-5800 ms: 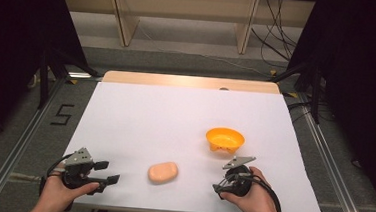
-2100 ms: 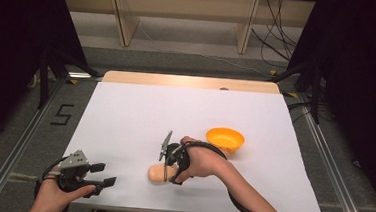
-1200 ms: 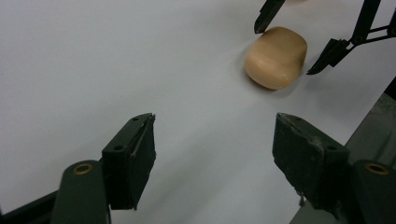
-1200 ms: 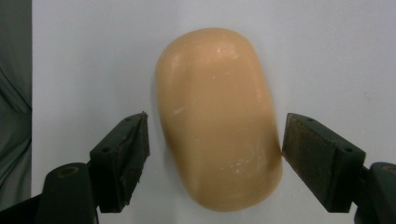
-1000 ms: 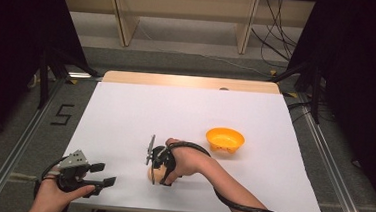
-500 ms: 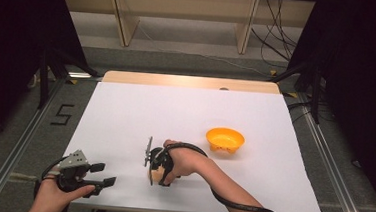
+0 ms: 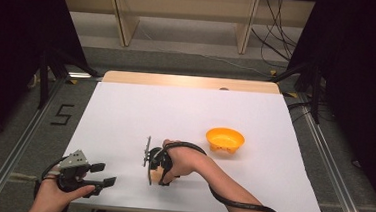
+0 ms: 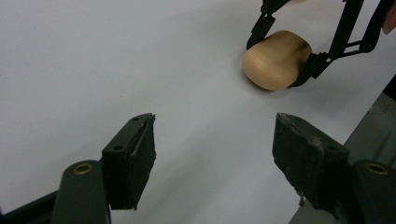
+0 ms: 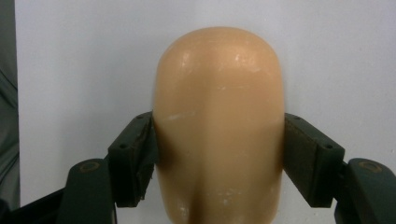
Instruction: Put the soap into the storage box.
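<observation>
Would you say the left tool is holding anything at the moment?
No, the left tool stands open over bare white table, with the tan bun lying farther off.

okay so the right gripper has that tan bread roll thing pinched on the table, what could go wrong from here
1. The right gripper grips the smooth, rounded tan roll on its curved sides, so it might squirt out when lifted.
2. The orange bowl sits apart to the right; a loose hold could drop the roll on the way there.
3. The roll lies close to the white table's near edge, so a slip might send it off.
</observation>
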### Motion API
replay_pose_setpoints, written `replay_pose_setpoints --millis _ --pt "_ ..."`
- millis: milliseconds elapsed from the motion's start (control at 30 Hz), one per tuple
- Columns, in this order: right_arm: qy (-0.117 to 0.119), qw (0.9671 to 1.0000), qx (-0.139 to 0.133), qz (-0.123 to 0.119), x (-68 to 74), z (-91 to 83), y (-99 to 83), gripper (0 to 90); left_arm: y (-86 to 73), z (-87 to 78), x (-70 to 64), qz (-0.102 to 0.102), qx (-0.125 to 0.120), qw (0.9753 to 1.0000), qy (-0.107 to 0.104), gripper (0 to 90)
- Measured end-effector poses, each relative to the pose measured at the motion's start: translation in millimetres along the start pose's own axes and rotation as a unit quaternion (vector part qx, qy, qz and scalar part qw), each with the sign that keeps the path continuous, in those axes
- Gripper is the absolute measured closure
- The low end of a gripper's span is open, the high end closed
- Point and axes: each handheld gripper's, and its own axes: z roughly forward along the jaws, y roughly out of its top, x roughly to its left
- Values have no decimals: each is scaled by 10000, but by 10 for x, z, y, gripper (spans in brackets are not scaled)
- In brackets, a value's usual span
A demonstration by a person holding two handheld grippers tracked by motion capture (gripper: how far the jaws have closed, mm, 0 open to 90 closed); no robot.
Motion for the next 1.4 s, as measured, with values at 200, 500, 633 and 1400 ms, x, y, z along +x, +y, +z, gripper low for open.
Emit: replay_pose_setpoints --millis 200,500,633,1400 --pt "3 9997 -218 -136 -50 11 -23 331 0 -2 4 17 29 10000 8 298" --pt "182 9988 -444 -66 -69 5 -77 332 0 1 2 -4 44 10000 -10 298" --pt "195 9991 -375 62 -62 -7 -97 332 1 2 2 -21 54 10000 -7 298" --pt "2 9979 -497 413 -86 -235 -415 332 2 3 1 33 96 9999 25 298"
